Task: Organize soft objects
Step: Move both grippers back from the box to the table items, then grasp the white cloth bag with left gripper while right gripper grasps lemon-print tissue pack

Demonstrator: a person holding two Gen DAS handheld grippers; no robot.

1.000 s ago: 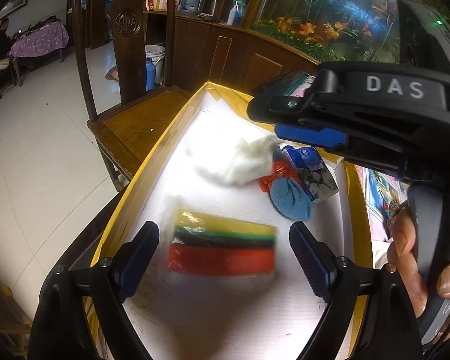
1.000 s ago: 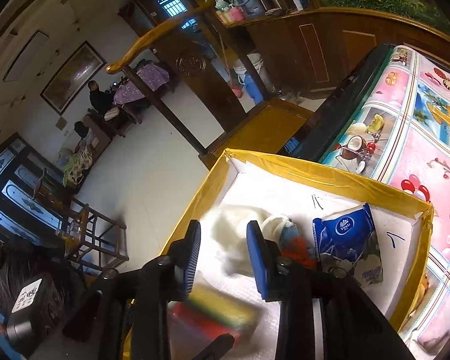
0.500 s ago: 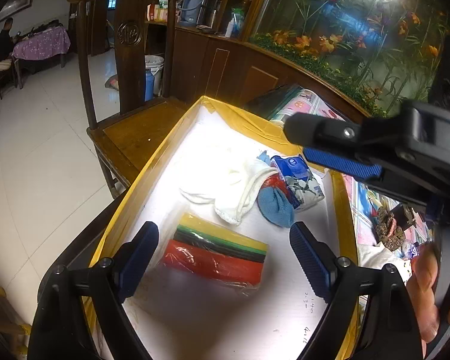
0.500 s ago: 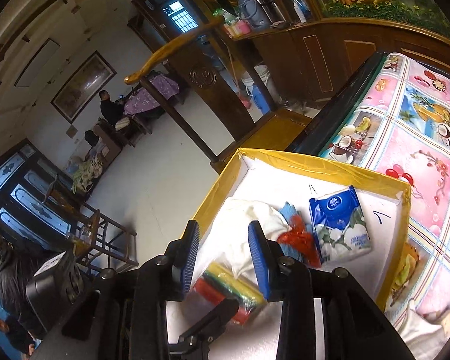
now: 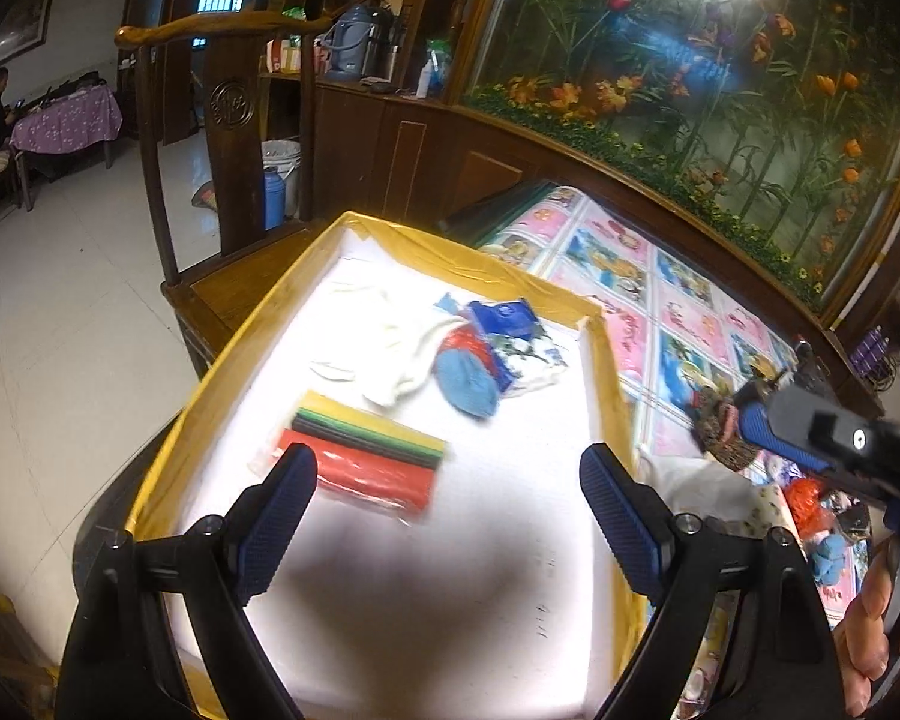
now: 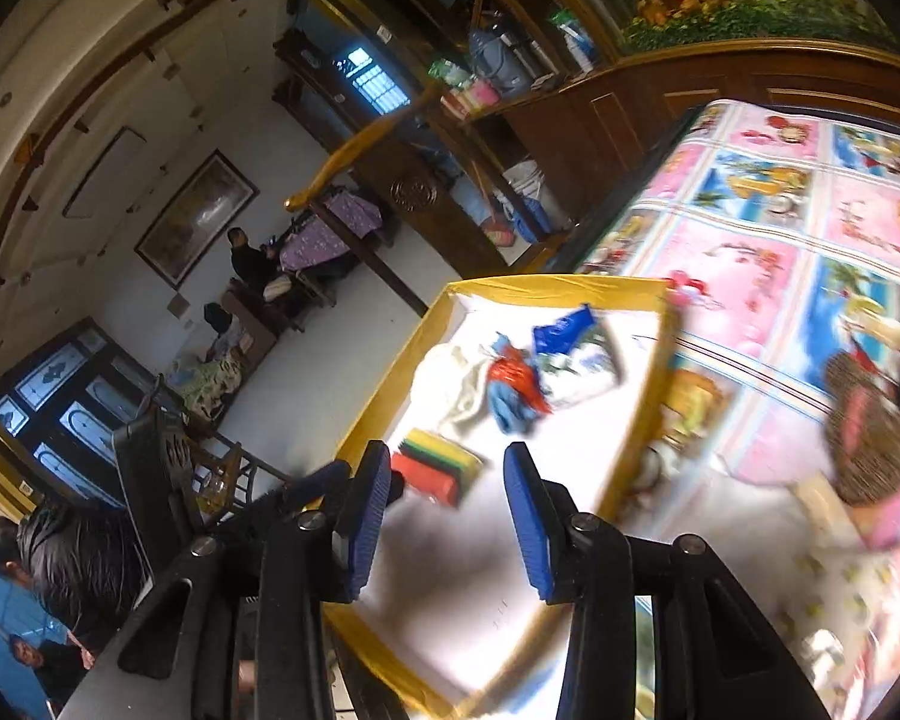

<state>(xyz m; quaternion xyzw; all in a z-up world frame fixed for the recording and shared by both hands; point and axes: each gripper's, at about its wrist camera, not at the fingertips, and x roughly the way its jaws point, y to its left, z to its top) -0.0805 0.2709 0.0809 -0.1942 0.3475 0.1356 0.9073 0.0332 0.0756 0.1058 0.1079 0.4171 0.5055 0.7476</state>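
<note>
1. Left gripper (image 5: 448, 495) spread wide and empty above the yellow-edged tray (image 5: 258, 324) — nothing between its fingers.
2. Right gripper (image 6: 444, 519) empty too, jaws just opened further, likely readied for another pick.
3. Already in the tray: white cloth (image 5: 390, 342), blue sock (image 5: 465, 381), blue tissue pack (image 5: 510, 324), bagged coloured strips (image 5: 366, 450).
4. More soft things (image 5: 822, 516) still on the patterned tablecloth (image 6: 780, 228), beside the tray — probably next.

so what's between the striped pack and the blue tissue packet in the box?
In the left wrist view, the white cloth and the blue sock with a red piece lie between the striped pack and the tissue packet.
</note>
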